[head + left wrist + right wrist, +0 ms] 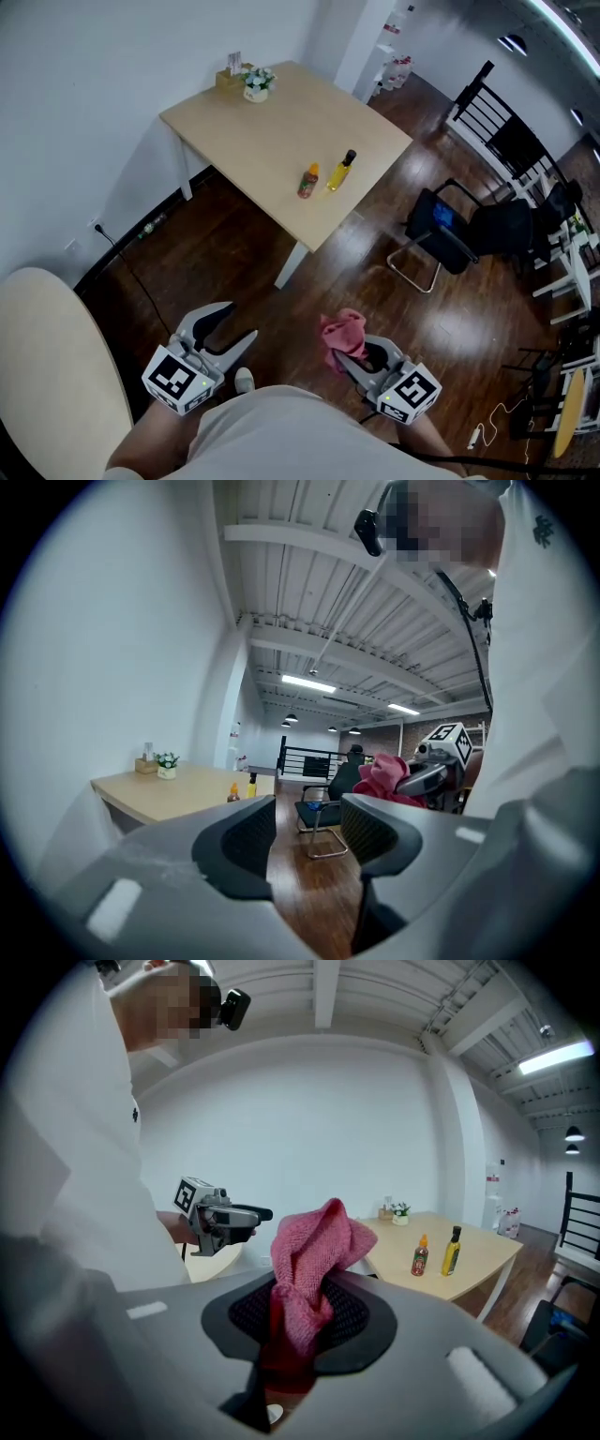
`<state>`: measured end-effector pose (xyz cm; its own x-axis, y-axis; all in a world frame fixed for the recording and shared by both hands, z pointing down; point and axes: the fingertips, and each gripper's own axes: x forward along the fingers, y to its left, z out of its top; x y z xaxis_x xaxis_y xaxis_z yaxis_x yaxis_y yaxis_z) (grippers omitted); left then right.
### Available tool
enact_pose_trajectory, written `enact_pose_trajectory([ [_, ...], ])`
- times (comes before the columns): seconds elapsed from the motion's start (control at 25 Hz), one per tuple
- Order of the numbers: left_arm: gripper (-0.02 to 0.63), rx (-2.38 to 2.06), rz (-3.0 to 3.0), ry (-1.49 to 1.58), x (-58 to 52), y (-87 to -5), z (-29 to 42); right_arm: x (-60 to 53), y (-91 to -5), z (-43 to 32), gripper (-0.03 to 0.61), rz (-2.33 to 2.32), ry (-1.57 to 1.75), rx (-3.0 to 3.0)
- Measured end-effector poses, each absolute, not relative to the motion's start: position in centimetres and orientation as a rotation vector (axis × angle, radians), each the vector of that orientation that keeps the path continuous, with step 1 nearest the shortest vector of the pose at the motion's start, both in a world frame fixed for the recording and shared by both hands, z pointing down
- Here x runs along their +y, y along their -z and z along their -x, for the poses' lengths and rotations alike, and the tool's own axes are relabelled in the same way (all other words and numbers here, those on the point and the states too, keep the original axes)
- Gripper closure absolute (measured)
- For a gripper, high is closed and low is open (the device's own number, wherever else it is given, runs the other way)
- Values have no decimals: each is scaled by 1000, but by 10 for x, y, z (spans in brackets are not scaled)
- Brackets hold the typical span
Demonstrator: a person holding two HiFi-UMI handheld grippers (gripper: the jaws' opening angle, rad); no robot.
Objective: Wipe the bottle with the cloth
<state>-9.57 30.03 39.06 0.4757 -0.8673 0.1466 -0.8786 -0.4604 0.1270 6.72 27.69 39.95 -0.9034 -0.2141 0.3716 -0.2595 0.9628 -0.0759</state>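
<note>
Two bottles stand near the front edge of a light wooden table (262, 127), far from both grippers: a yellow oil bottle (341, 172) (452, 1251) with a black cap and a small red sauce bottle (308, 181) (421, 1254). My right gripper (352, 361) (300, 1312) is shut on a pink cloth (343, 331) (314, 1251), which bunches up out of the jaws. My left gripper (239, 321) (309, 832) is open with nothing between its jaws. Both grippers are held close to the person's body, over the dark wooden floor.
A small flower pot (256, 84) and a box stand at the table's far corner. A black chair (441, 230) stands right of the table, more furniture beyond it. A cream rounded seat back (47, 375) is at lower left. A cable runs along the wall.
</note>
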Motion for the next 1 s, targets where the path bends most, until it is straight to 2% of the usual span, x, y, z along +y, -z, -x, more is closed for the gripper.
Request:
enact_pose_trajectory([
  [0.48,388,-1340,-2674,-106,310,-361,-34,311,-385,-182,488,-537,-193,-2793],
  [1.0,388,-1405,-2700,-55,343,-338,-98,336,-382,-245,488,-538,-168,-2831],
])
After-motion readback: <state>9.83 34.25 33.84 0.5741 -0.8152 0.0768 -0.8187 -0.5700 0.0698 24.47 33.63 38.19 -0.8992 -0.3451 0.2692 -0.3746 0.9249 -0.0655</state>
